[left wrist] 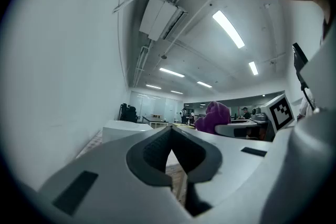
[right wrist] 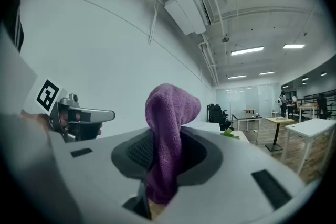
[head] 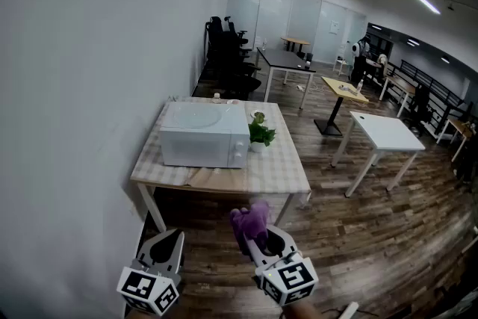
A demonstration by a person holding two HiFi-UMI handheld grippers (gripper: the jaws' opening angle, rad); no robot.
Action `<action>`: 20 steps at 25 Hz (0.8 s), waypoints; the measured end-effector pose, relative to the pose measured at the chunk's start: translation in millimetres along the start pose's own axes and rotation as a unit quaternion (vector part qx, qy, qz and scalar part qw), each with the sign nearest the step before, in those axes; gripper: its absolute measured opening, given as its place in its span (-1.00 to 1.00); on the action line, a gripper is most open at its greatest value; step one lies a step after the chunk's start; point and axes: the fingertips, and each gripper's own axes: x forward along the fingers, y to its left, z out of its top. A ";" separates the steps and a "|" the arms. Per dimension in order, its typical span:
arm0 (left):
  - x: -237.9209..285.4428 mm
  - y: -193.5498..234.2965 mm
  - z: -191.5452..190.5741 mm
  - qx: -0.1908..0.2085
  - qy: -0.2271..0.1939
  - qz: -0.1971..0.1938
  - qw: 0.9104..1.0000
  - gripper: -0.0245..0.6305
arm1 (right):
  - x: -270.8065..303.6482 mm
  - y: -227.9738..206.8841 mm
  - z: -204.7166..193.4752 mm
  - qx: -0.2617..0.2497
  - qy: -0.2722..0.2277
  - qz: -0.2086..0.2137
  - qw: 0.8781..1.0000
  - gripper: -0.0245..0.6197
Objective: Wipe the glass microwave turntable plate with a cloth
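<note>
A white microwave stands shut on a table with a checked cloth, some way ahead of me. On its top lies a round glass plate, faint in the head view. My right gripper is shut on a purple cloth, which sticks up between its jaws. My left gripper is shut with nothing in it; its jaws meet at a point in the left gripper view. Both grippers are held low, in front of the table's near edge and apart from it.
A small green plant in a white pot stands right of the microwave. A white wall runs along the left. Further tables, office chairs and a wooden floor fill the room beyond.
</note>
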 end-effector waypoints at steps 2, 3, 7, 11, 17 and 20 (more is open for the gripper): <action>1.0 0.8 0.2 -0.001 -0.001 0.000 1.000 -0.91 | 1.6 -4.5 0.3 -0.002 -0.006 -0.006 1.000 -0.59; 1.5 1.6 0.3 -0.001 -0.001 0.000 1.000 -0.91 | 2.5 -6.2 0.6 -0.003 -0.009 -0.008 1.000 -0.59; 1.3 6.5 1.0 0.000 0.002 0.002 1.000 -0.91 | 6.0 -6.9 2.0 -0.001 -0.011 -0.012 1.000 -0.59; -3.0 13.2 4.4 0.001 -0.002 0.004 1.000 -0.91 | 11.8 1.2 5.0 0.010 -0.015 -0.006 1.000 -0.59; -10.1 34.4 9.9 0.017 -0.011 0.016 1.000 -0.91 | 27.2 18.2 11.4 0.013 -0.016 -0.002 1.000 -0.58; -17.9 43.7 12.5 0.023 -0.015 0.017 0.999 -0.91 | 35.2 31.9 15.5 0.006 -0.018 -0.002 1.000 -0.58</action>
